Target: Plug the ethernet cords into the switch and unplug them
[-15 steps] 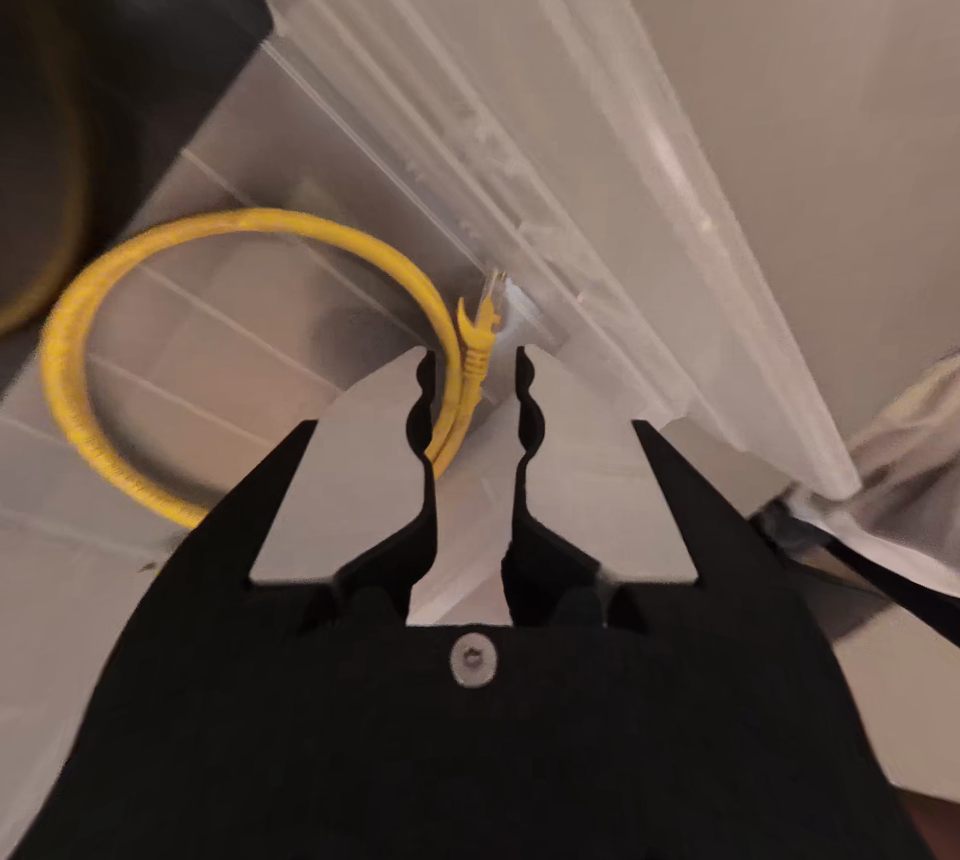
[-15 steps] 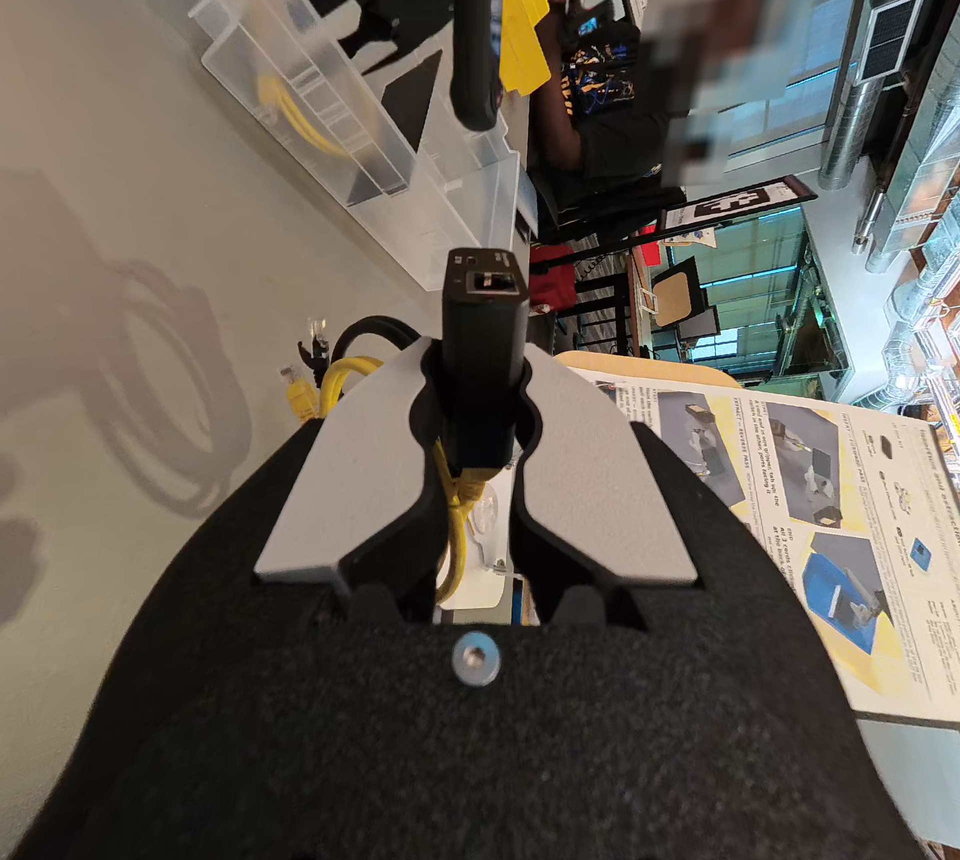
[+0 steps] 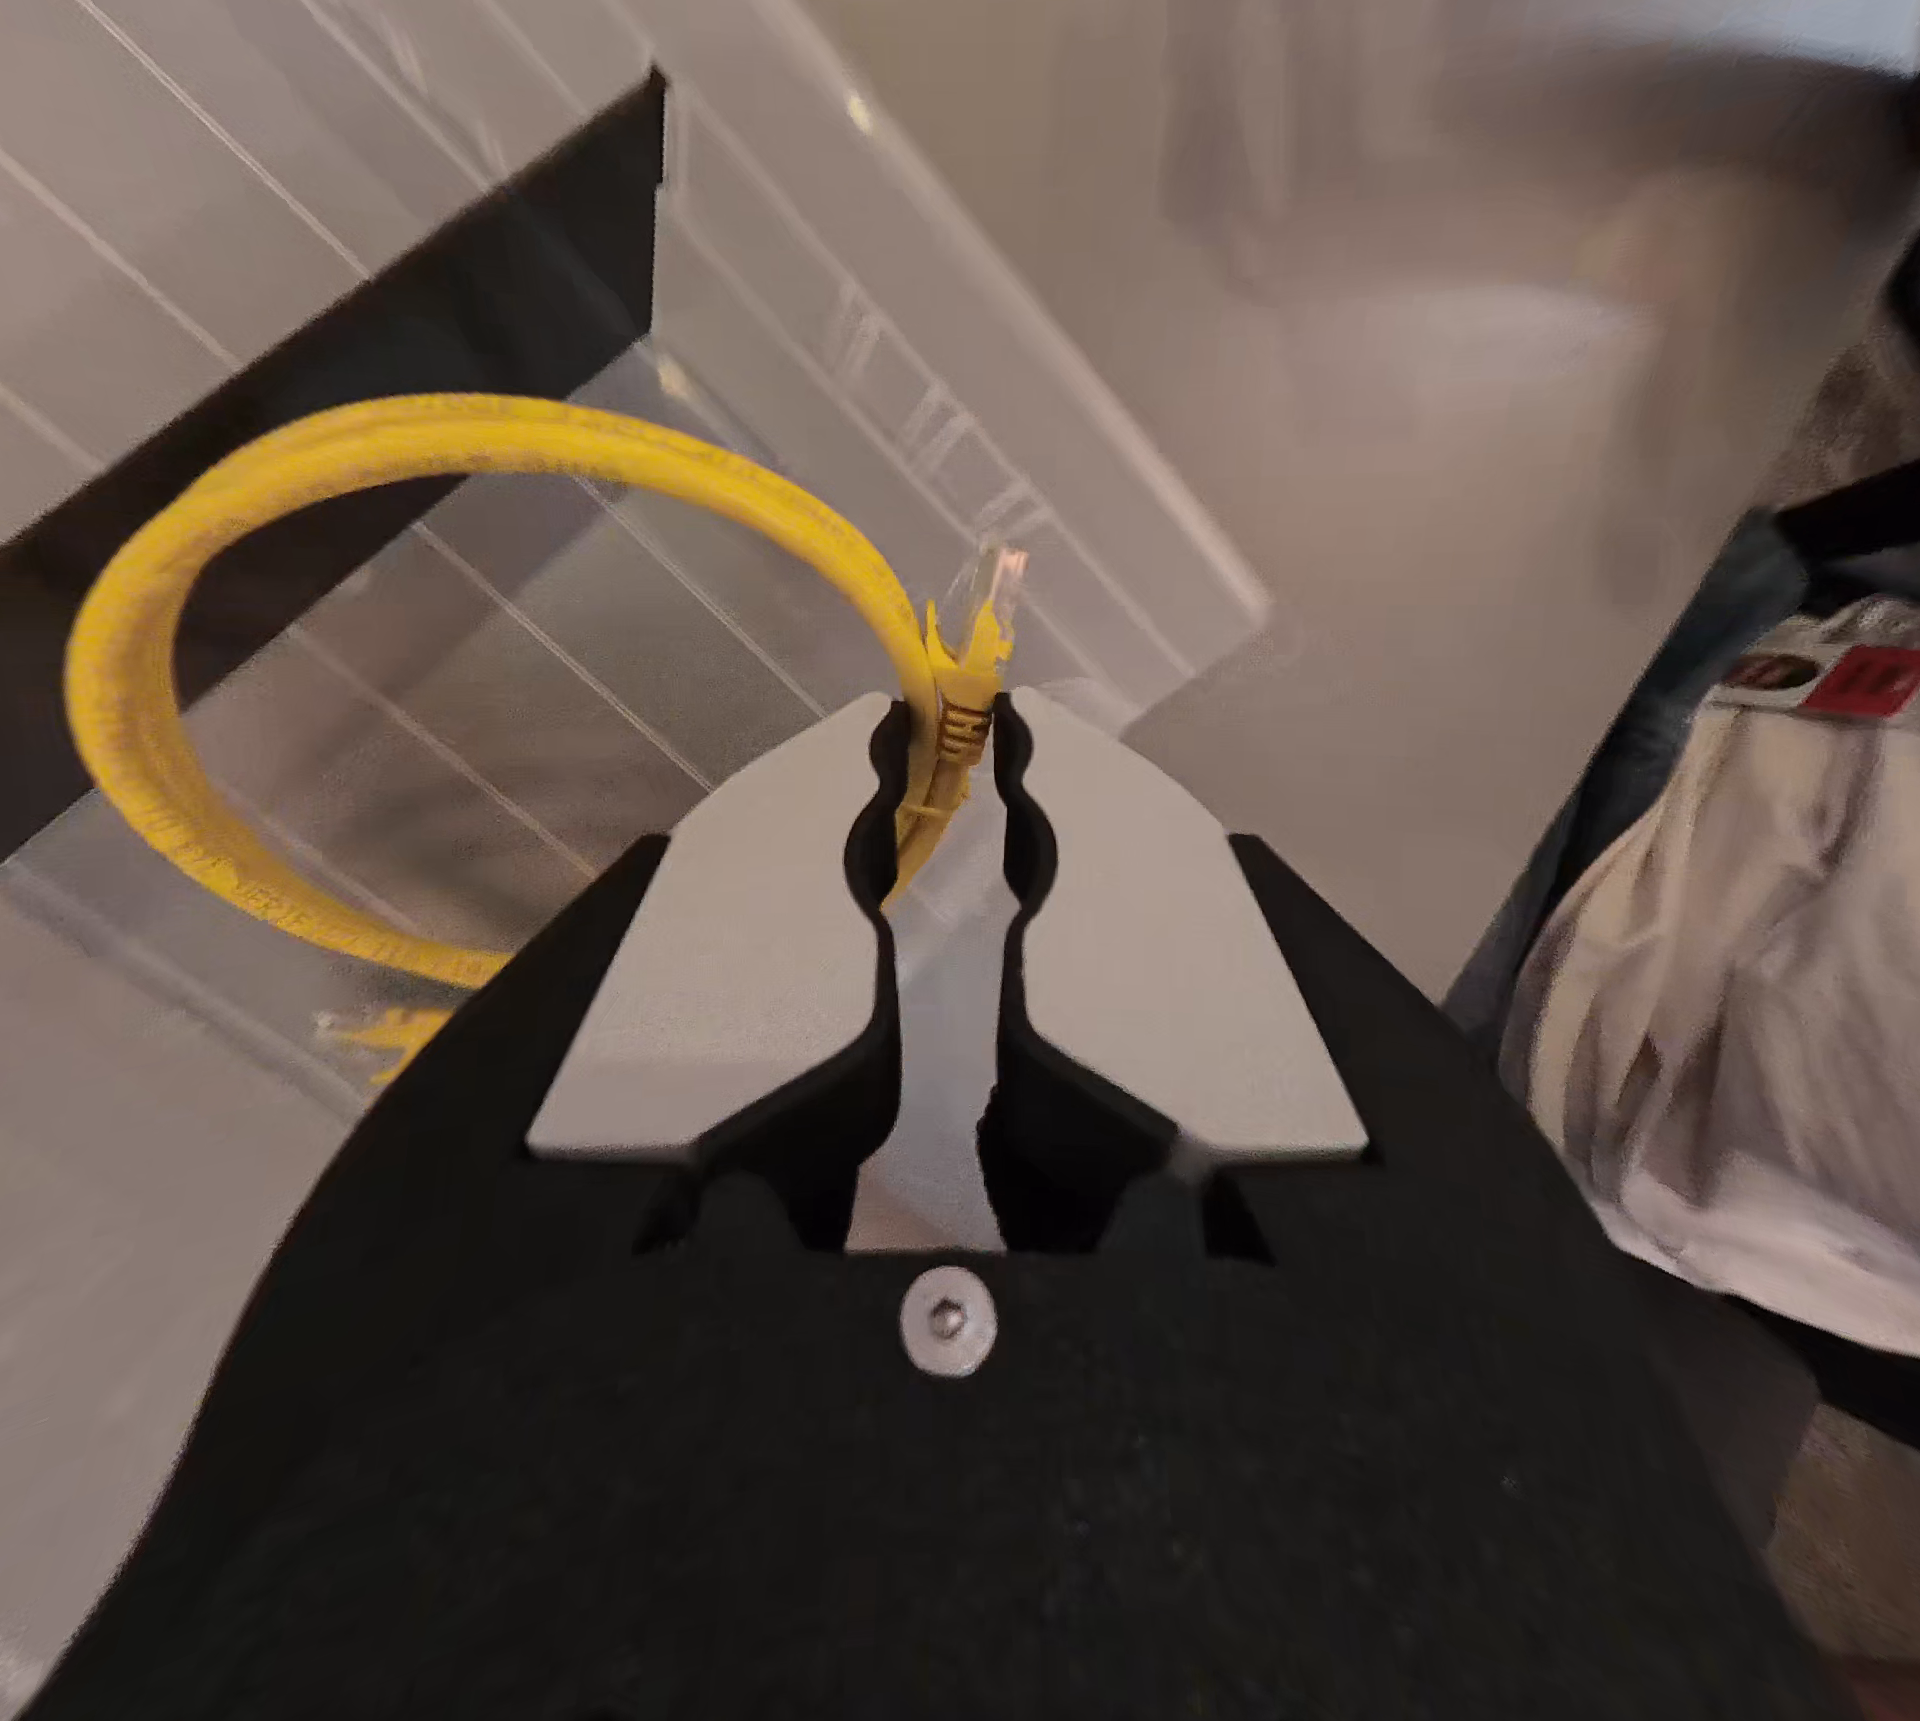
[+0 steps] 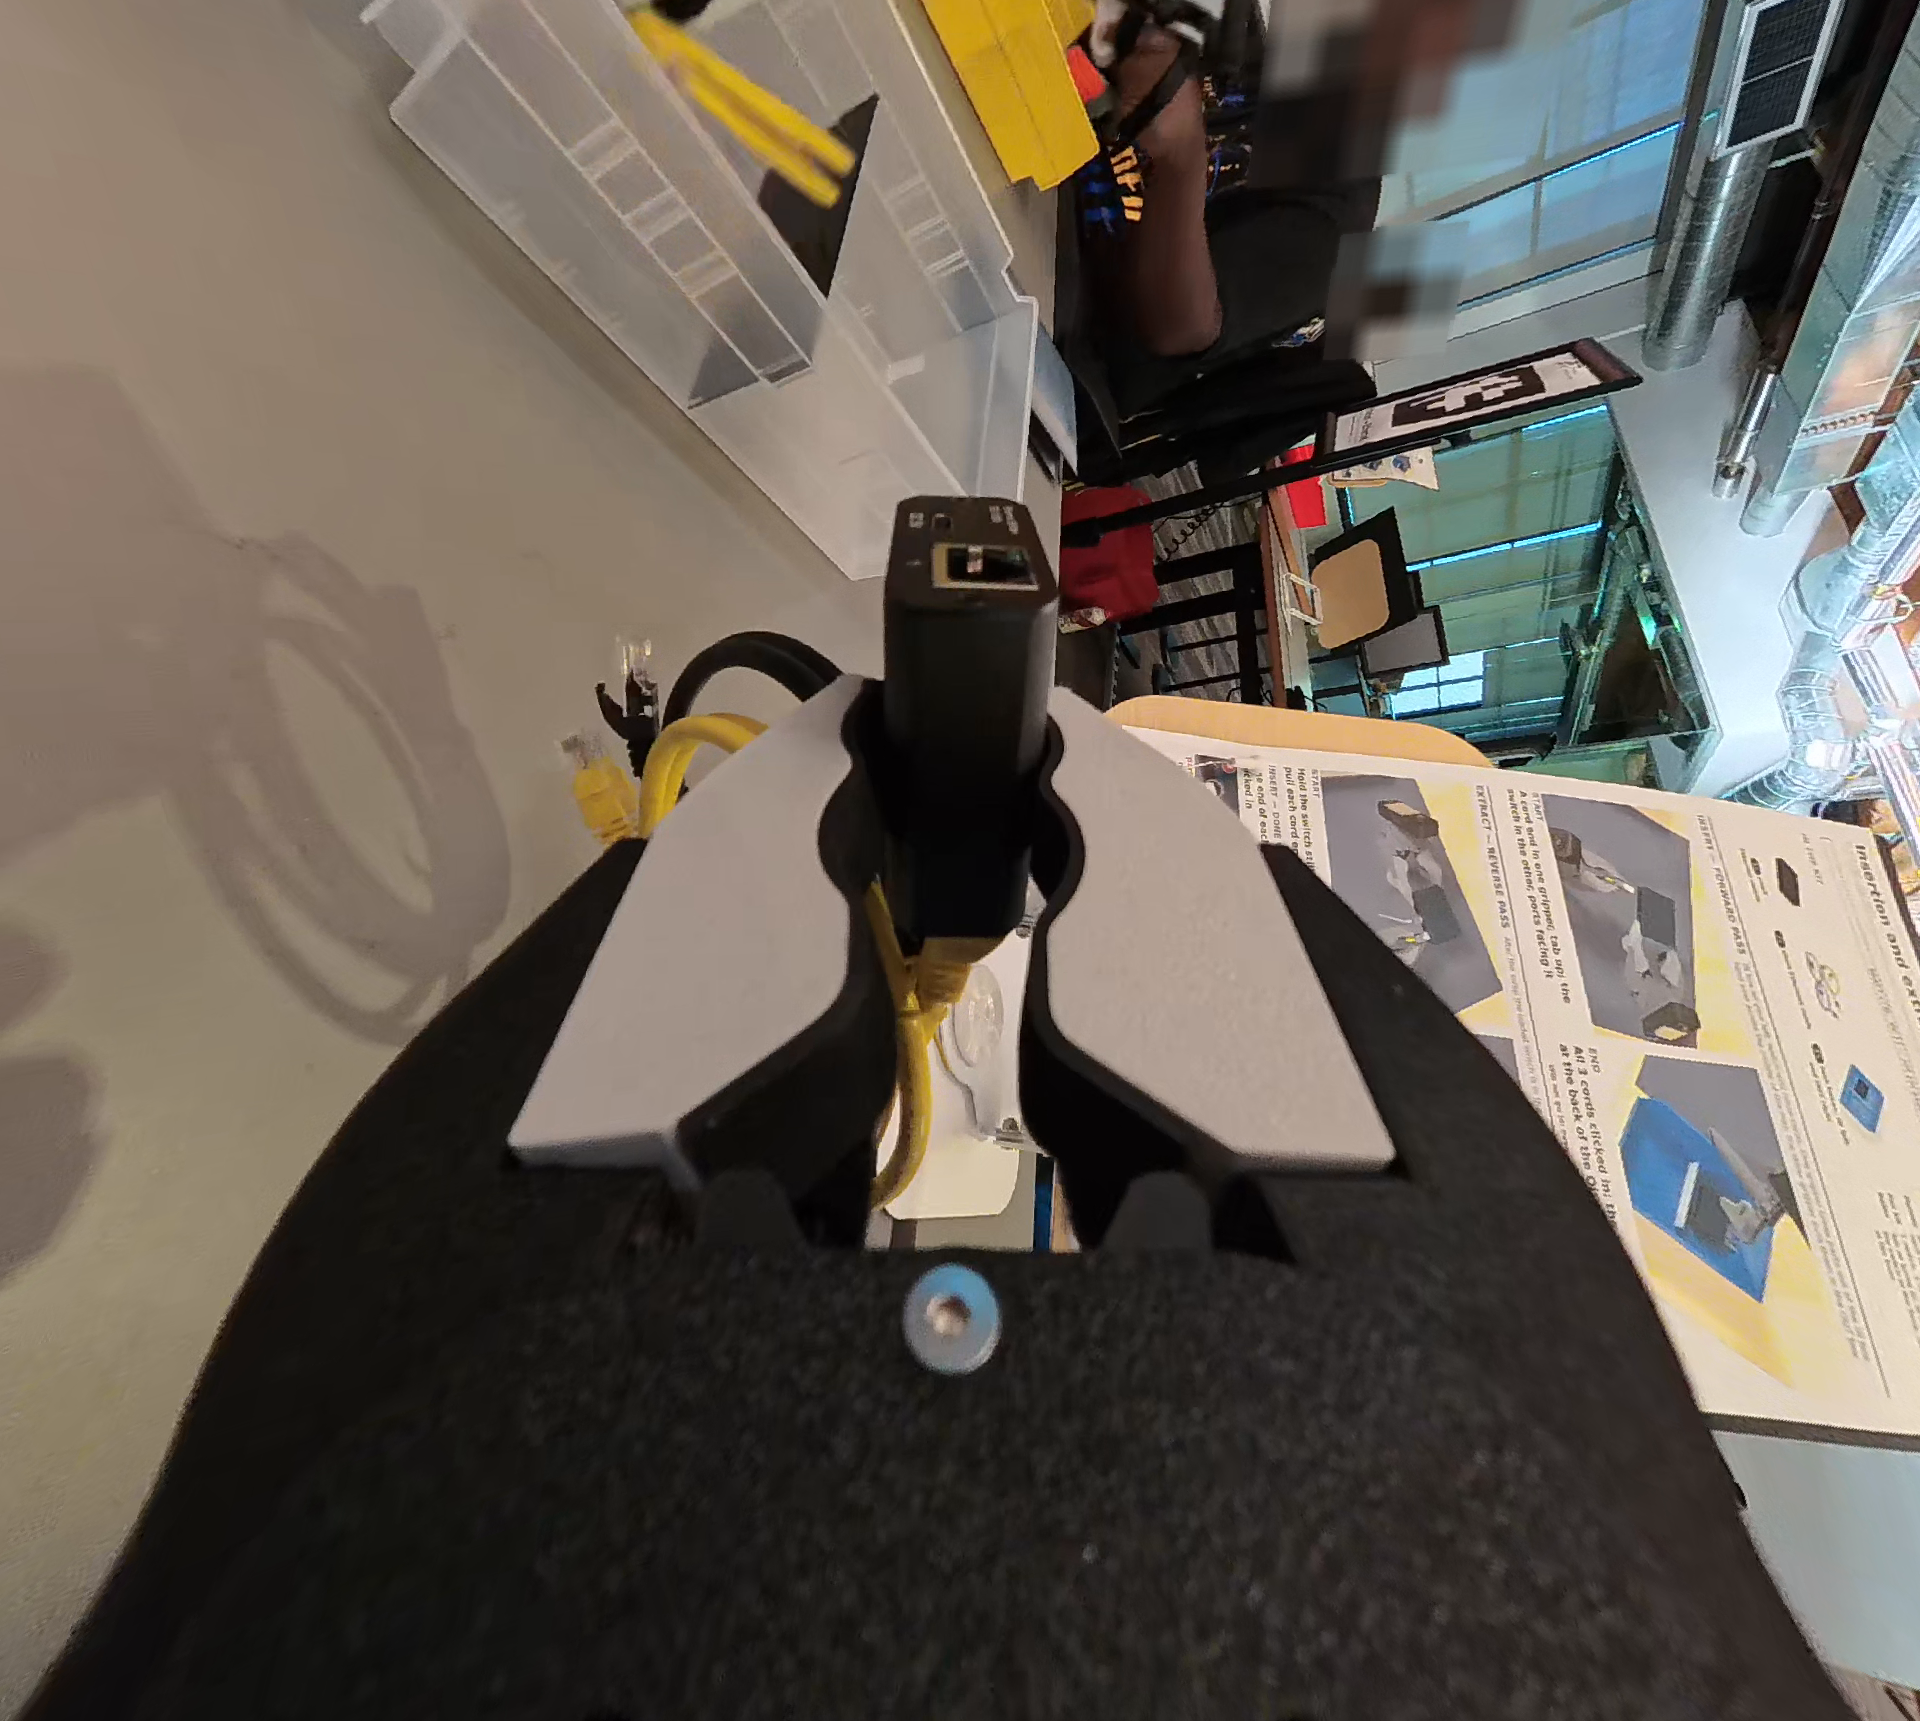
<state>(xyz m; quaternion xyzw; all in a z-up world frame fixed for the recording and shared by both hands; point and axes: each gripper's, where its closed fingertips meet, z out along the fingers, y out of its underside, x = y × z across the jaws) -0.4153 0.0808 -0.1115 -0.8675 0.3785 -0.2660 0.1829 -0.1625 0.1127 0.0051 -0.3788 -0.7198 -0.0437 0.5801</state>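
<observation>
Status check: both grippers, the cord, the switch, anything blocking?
Left gripper clamped on yellow ethernet cord behind its plug. Right gripper clamping black switch, end port empty, facing away. Nothing blocking.

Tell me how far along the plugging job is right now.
Done: one yellow cord sits plugged into the near end of the black box-shaped switch, clamped in the right gripper. In hand: the left gripper pinches a looped yellow ethernet cord behind its clear plug. Left: the switch's far port is empty; black and yellow cords wait on the table.
</observation>
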